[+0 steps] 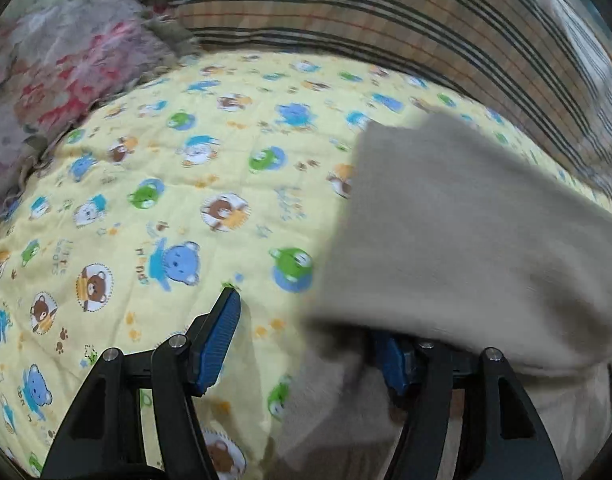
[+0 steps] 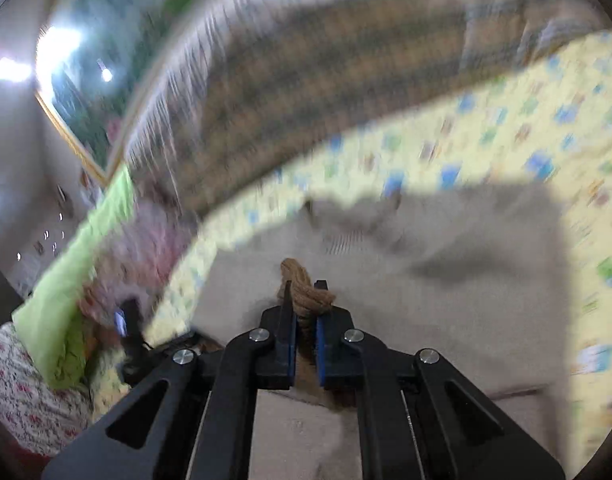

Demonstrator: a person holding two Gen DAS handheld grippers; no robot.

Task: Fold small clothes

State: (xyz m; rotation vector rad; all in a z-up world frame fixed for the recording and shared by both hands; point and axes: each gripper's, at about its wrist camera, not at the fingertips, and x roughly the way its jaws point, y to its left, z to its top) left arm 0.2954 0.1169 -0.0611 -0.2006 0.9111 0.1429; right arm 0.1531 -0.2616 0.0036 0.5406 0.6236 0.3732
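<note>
While blurred, right tool [image 2: 305, 312] apparently pinching beige garment [image 2: 426, 280], left tool [image 1: 310, 344] spread

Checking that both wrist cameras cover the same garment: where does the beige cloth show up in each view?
Left wrist: the beige cloth fills the right half, draped over the left gripper's right finger; jaws open.
Right wrist: it spreads across centre and bottom, a bunched fold pinched in the shut right gripper.
Shared landmark: the yellow bear-print sheet under the cloth.

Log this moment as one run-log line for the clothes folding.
left gripper: open, beige garment draped over one finger | right gripper: shut on bunched garment fabric | surface: yellow bear-print quilt
</note>
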